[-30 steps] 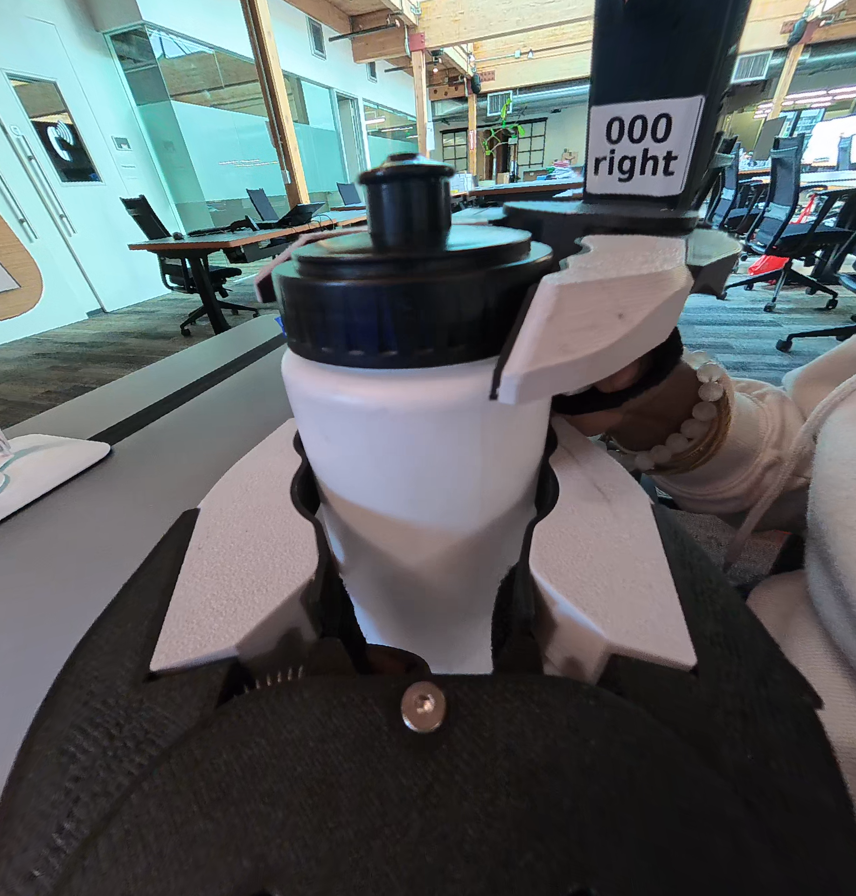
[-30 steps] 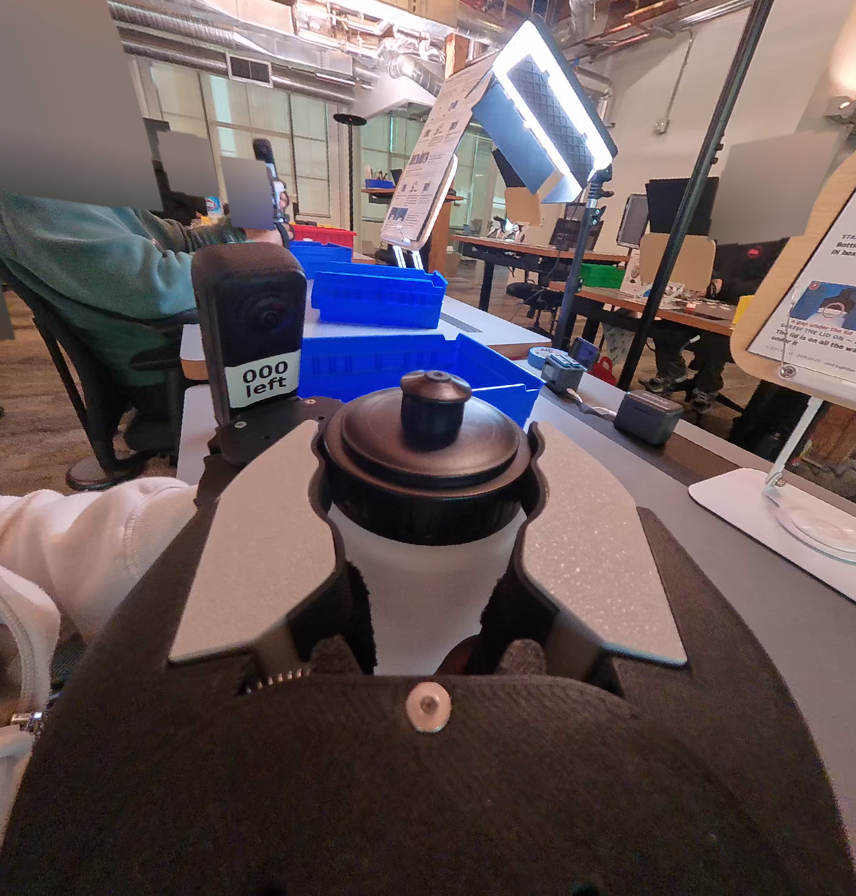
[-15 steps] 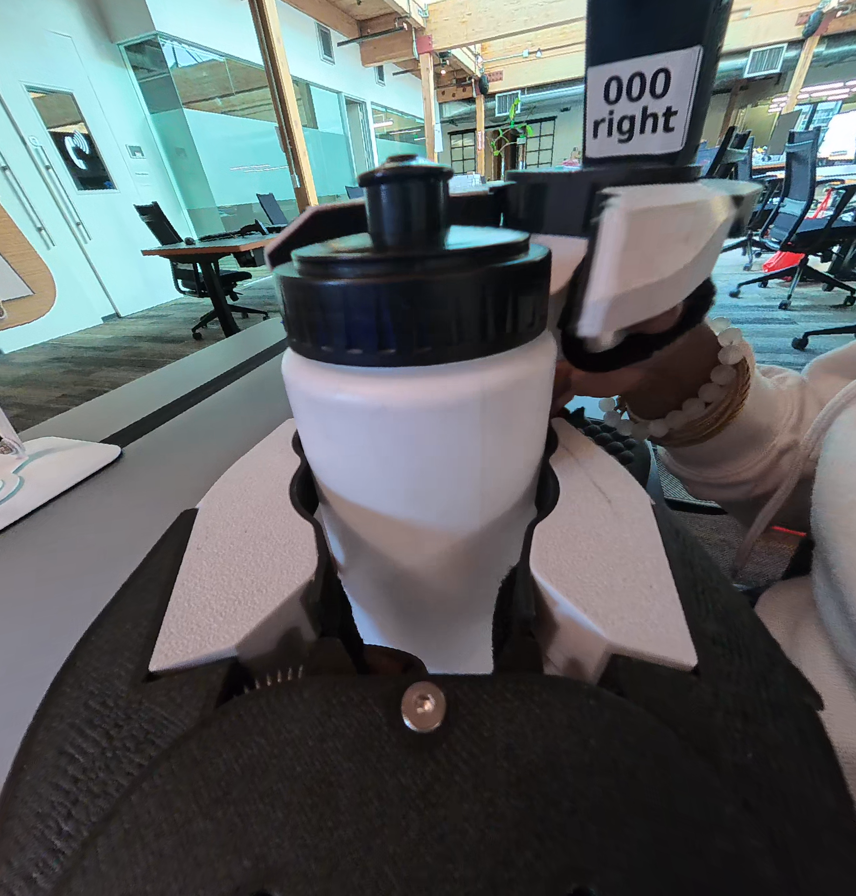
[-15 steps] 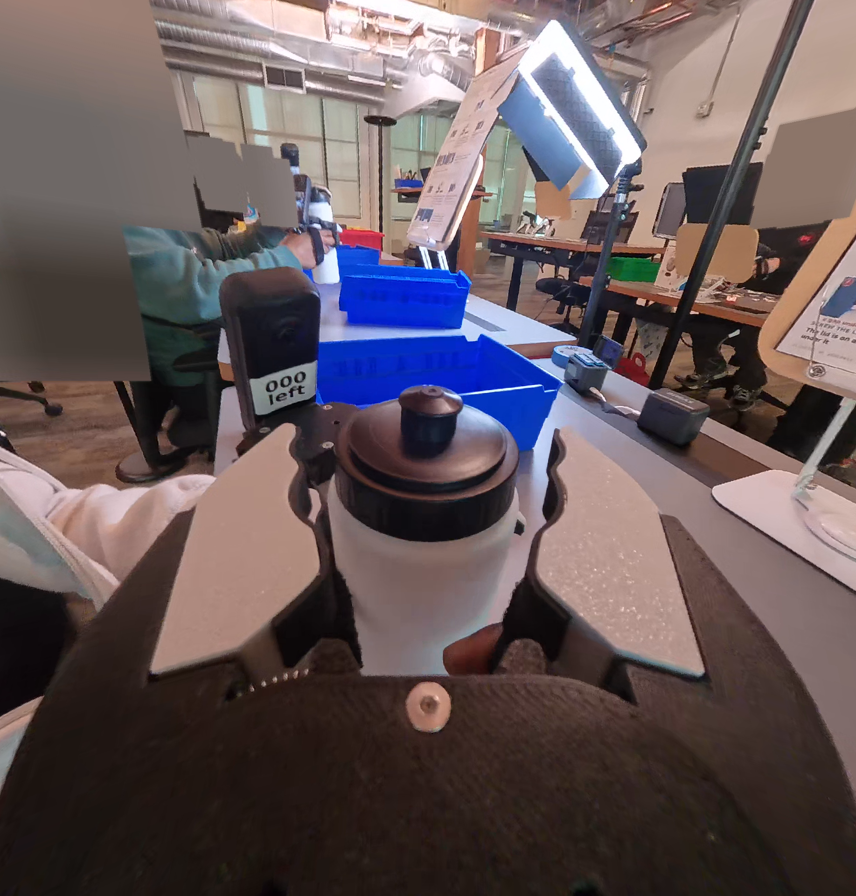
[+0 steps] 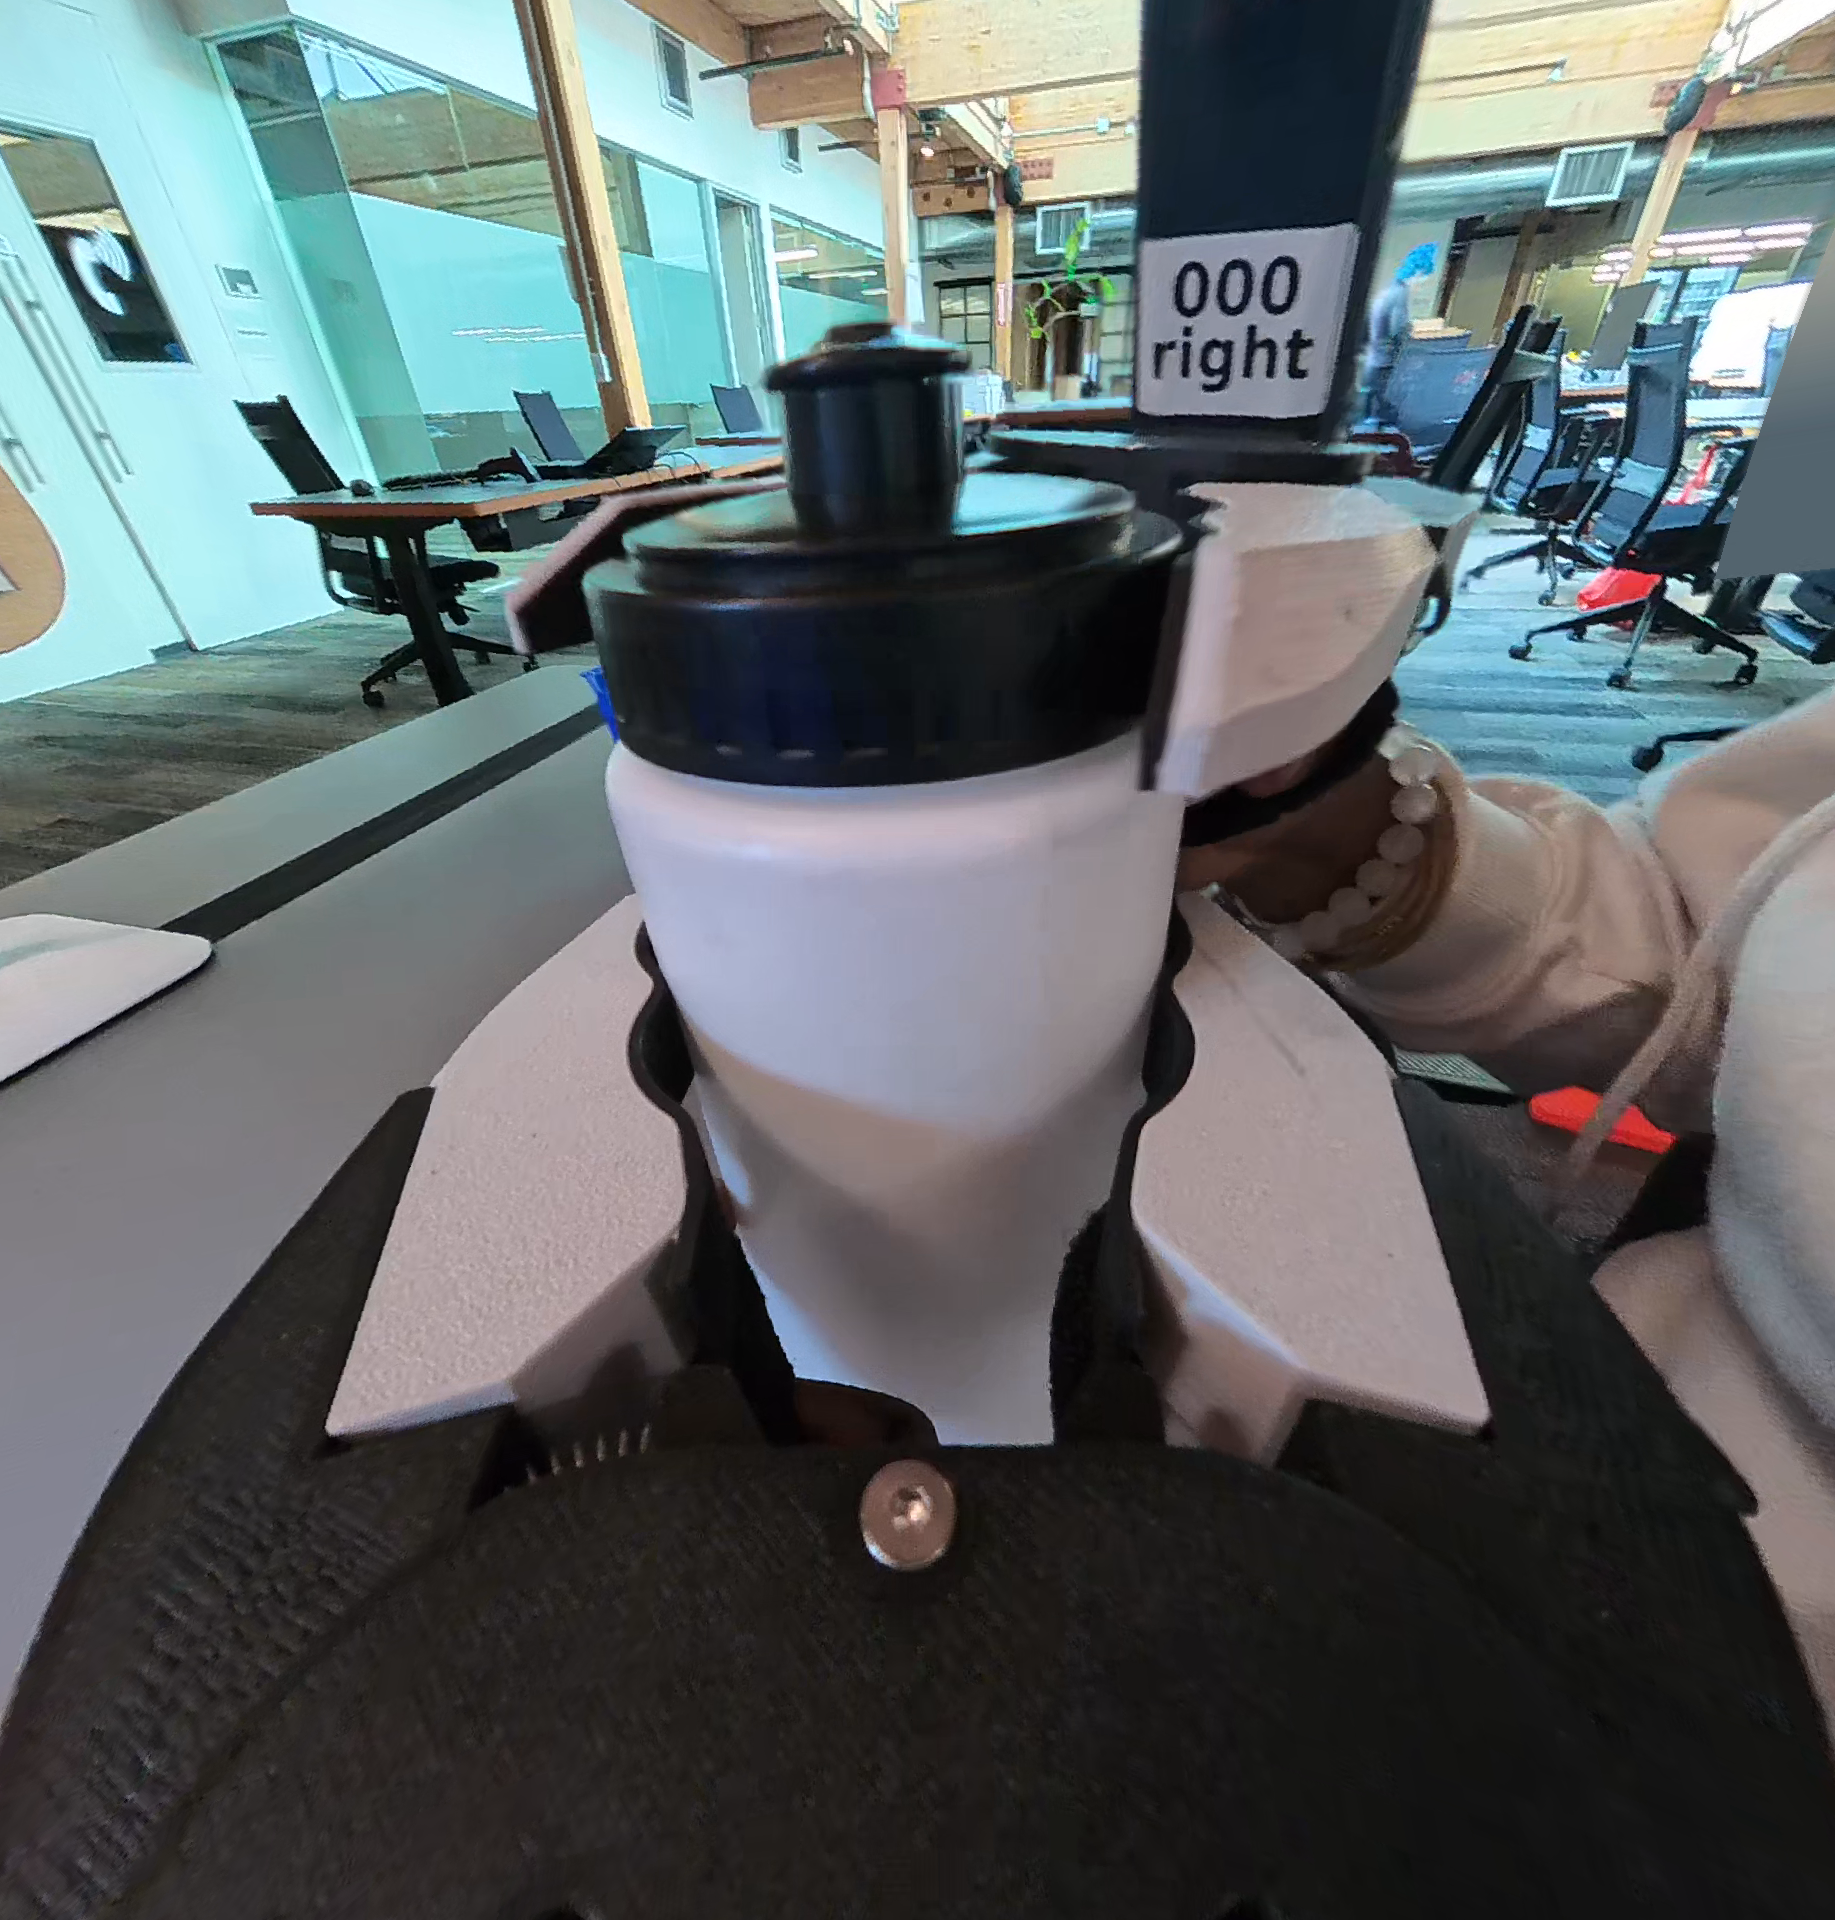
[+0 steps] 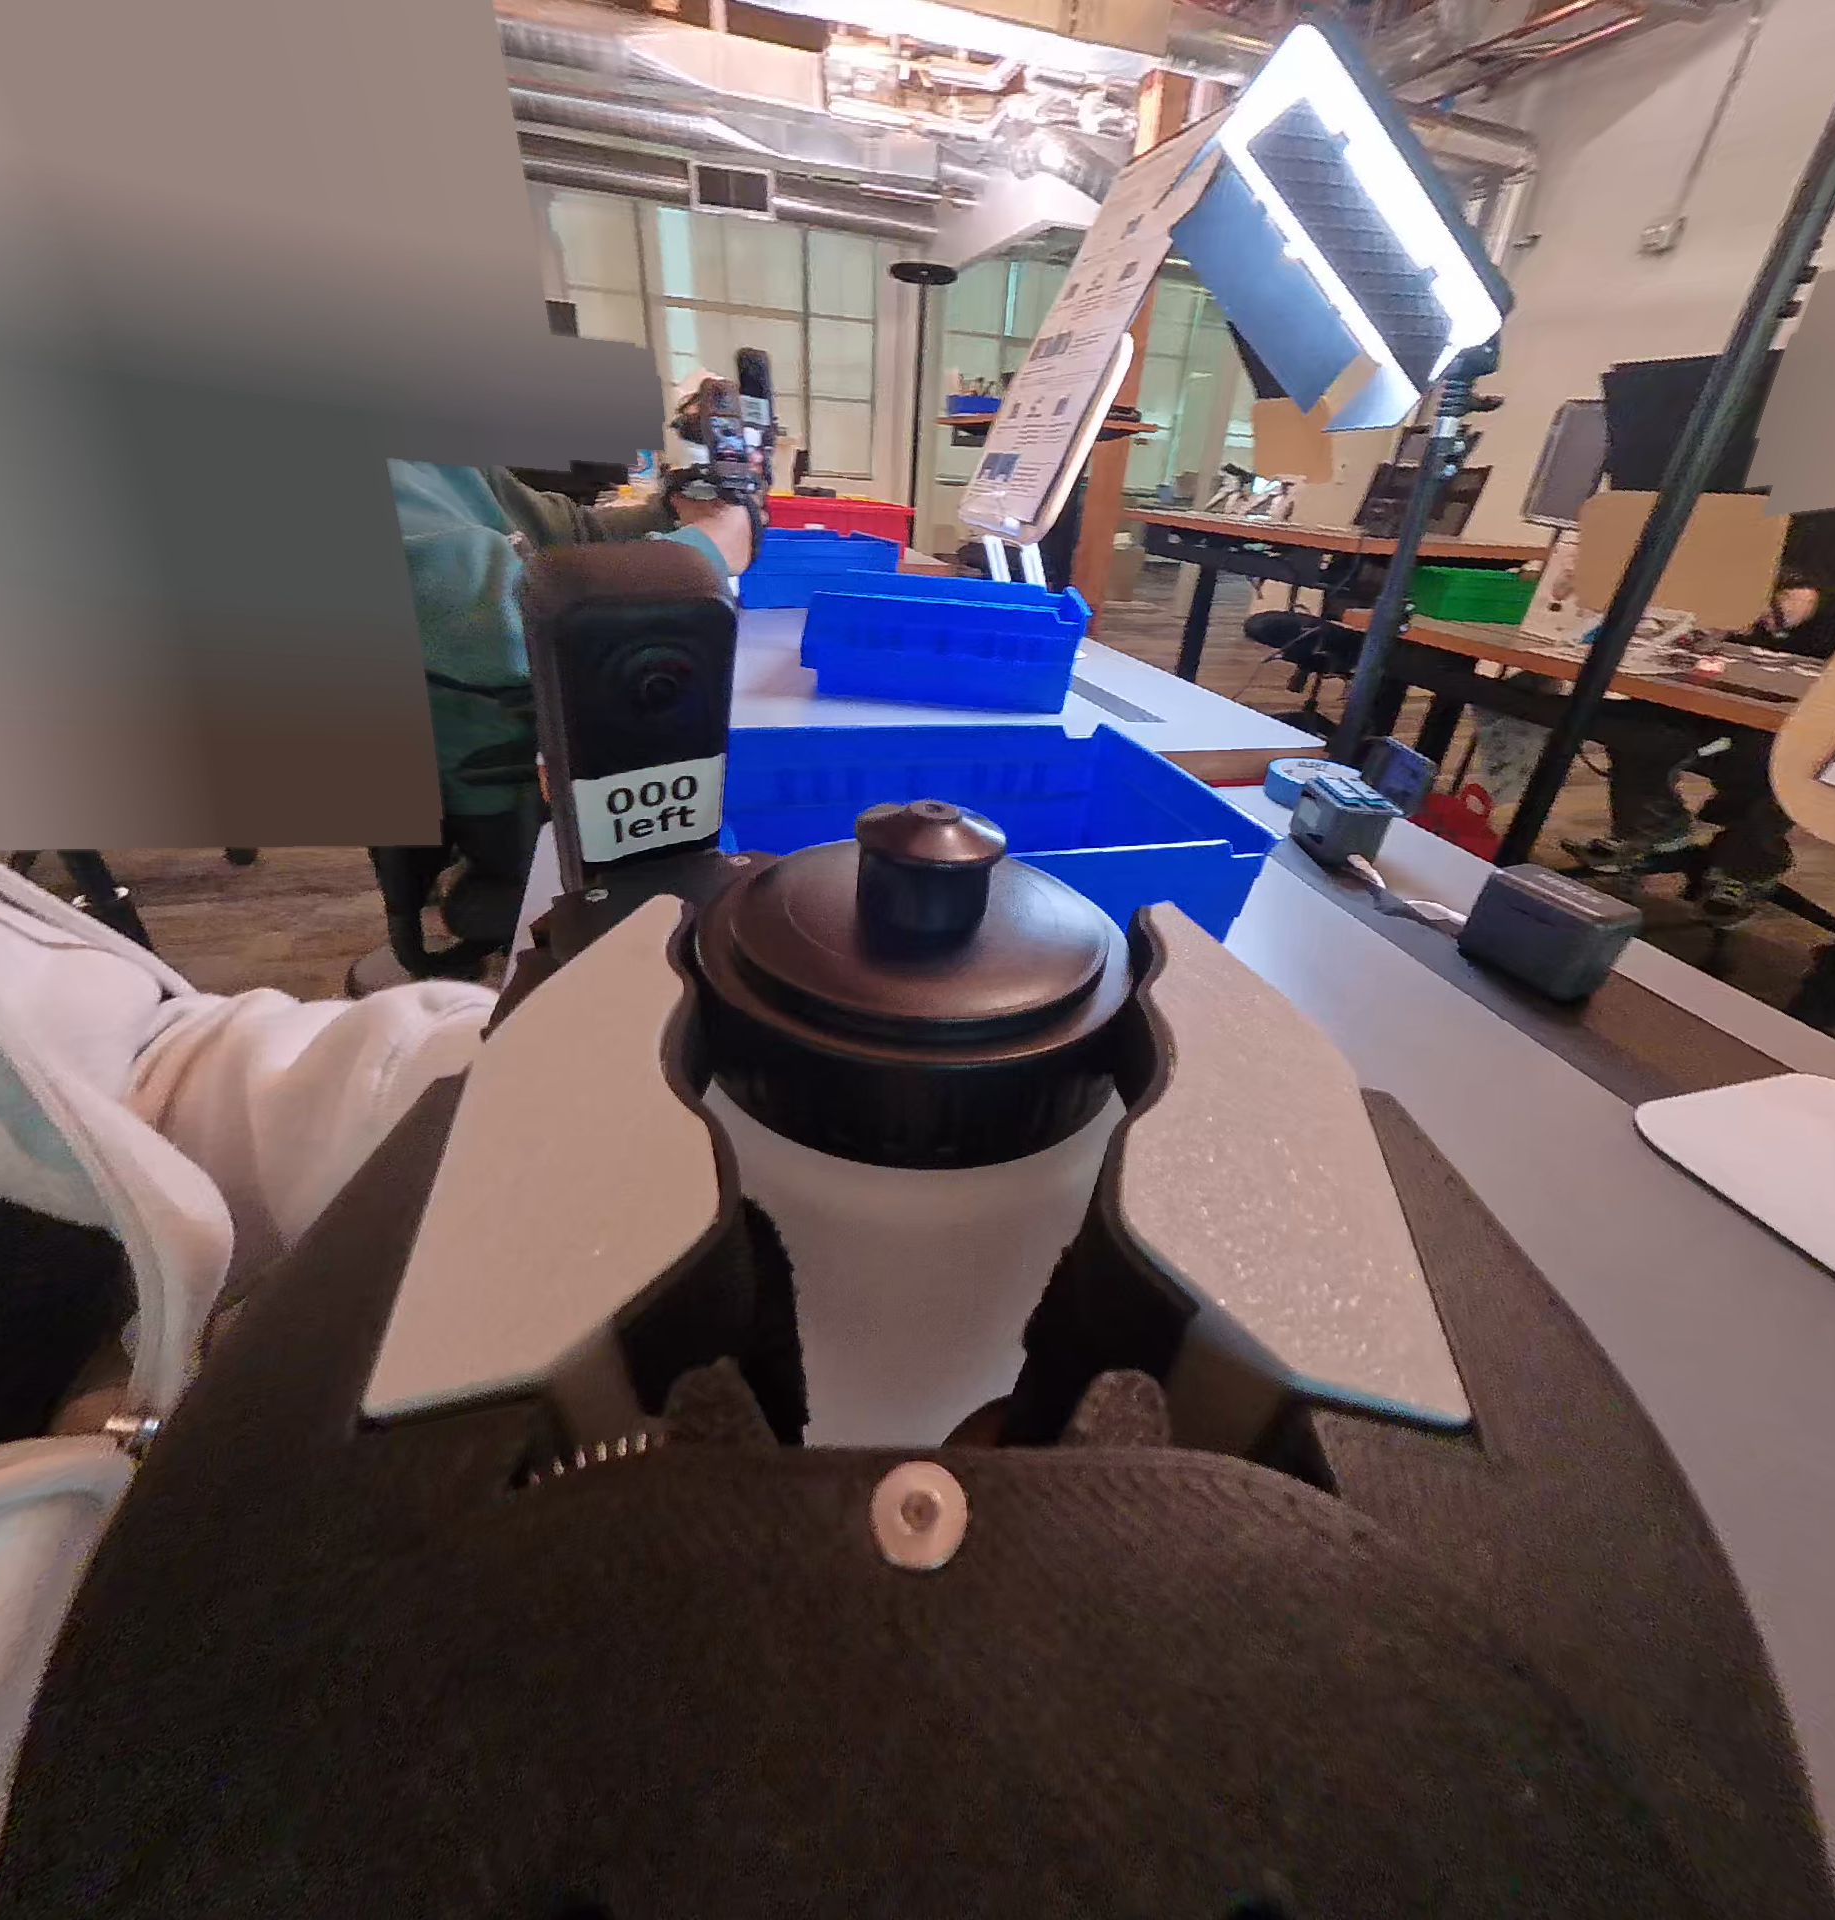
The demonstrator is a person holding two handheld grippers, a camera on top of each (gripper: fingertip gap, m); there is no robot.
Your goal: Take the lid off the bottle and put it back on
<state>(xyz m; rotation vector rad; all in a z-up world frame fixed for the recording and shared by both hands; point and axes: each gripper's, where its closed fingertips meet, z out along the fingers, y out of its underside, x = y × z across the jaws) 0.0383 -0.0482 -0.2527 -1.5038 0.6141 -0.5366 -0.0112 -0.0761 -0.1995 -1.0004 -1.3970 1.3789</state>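
Note:
A white bottle [image 5: 892, 883] with a black screw lid [image 5: 871, 665] and pull spout stands upright between both grippers. My left gripper [image 5: 908, 997] is shut on the bottle's white body below the lid. My right gripper [image 6: 913, 935] is shut on the lid [image 6: 902, 1039], one finger on each side of its ribbed rim. In the left wrist view the right gripper's white finger [image 5: 1297, 634] presses the lid's right side. The lid sits flush on the bottle [image 6: 934, 1247]. The bottle's base is hidden.
A grey table [image 5: 165, 1143] lies below, with a white stand base [image 5: 61, 987] at left. In the right wrist view, blue bins [image 6: 996, 810] stand just beyond the bottle, and a small grey box [image 6: 1547, 925] and another white base [image 6: 1775, 1164] sit at right. A person in a green sleeve [image 6: 477, 561] sits behind. My right fingertips sit around 7 cm from my left ones.
My right gripper was shut on the lid, opened and swung round it half a second ago, and is now shut on the lid again. The left gripper kept hold of the bottle.

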